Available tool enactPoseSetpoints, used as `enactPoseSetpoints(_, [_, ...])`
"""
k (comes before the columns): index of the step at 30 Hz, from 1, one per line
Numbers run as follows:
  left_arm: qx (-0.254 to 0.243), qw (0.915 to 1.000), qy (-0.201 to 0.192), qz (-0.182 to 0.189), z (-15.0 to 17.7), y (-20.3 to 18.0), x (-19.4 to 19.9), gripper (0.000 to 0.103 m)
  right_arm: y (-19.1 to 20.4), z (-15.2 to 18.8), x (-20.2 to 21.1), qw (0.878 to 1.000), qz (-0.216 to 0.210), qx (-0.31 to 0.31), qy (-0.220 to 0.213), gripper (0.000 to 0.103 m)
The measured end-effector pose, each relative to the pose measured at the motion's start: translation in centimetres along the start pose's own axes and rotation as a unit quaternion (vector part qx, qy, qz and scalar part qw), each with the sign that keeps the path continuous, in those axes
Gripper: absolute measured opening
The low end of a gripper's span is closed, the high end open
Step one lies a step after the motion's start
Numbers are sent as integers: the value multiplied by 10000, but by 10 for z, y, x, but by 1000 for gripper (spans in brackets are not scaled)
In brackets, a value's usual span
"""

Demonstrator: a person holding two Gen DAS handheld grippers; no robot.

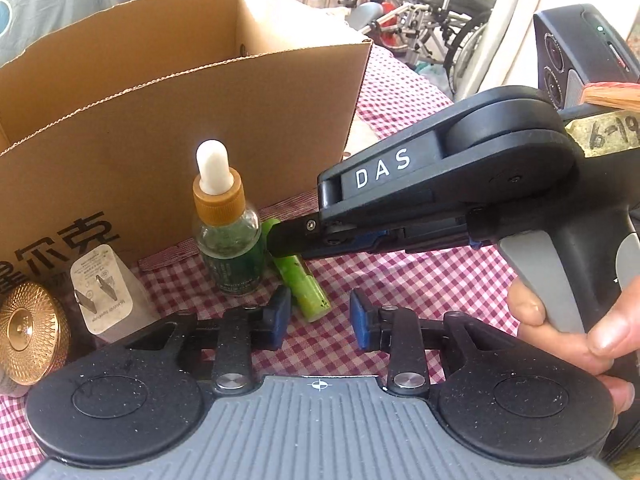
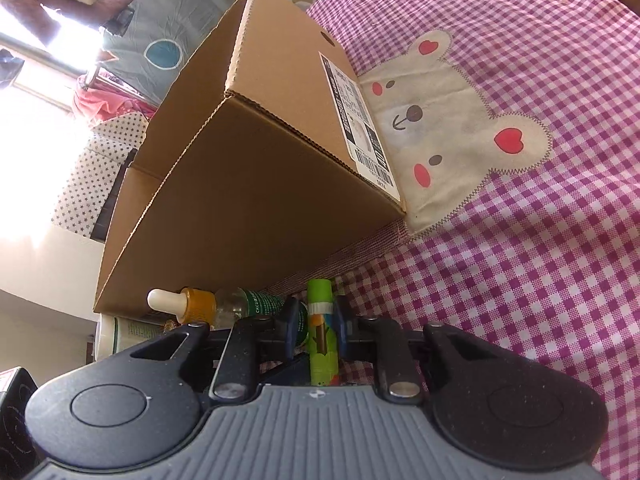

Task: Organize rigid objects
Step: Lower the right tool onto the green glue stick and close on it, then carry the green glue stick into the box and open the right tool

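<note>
A green tube-shaped stick (image 1: 305, 286) lies on the checked cloth in front of an open cardboard box (image 1: 168, 92). In the right wrist view the green stick (image 2: 321, 340) sits between my right gripper's (image 2: 318, 326) blue pads, which are shut on it. The right gripper's body (image 1: 420, 196) reaches in from the right in the left wrist view, its tips at the stick. A dropper bottle (image 1: 226, 232) with a white bulb stands just left of the stick. My left gripper (image 1: 319, 318) is open and empty, close in front of the stick.
A white plug adapter (image 1: 105, 292) and a round gold lid (image 1: 30, 334) stand at the left by the box. The box (image 2: 248, 168) fills the space behind the items. A bear patch (image 2: 460, 120) is on the cloth. Wheelchairs (image 1: 420, 8) stand beyond the table.
</note>
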State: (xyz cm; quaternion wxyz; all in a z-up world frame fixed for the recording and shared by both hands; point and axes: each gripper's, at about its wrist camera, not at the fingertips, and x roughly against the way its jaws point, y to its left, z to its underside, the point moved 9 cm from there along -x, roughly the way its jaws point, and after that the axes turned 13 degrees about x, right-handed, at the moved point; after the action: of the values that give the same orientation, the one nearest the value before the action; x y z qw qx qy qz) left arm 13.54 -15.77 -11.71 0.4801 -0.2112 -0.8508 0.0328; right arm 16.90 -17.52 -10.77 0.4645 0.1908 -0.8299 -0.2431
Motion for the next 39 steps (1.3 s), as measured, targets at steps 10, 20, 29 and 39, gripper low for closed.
enactPoseSetpoints(10, [-217,9997,96,98,18,-19,11,30,-1,27,17,9998,-78,-193,-51,13])
enactPoseSetpoints(20, [-502,9983,155,-265,26,-28,7,23,-12,44,31,9995,-133,-288,-47,13])
enactPoseSetpoints(29, [-432,9987,8,-266,19,-27,3,23,-6,41,37,9982,192,558,-140,16])
enactPoseSetpoints(39, [-387,9987,-301,-148,12,-31,25,21,3,39,60,9978,101,484,-452,16])
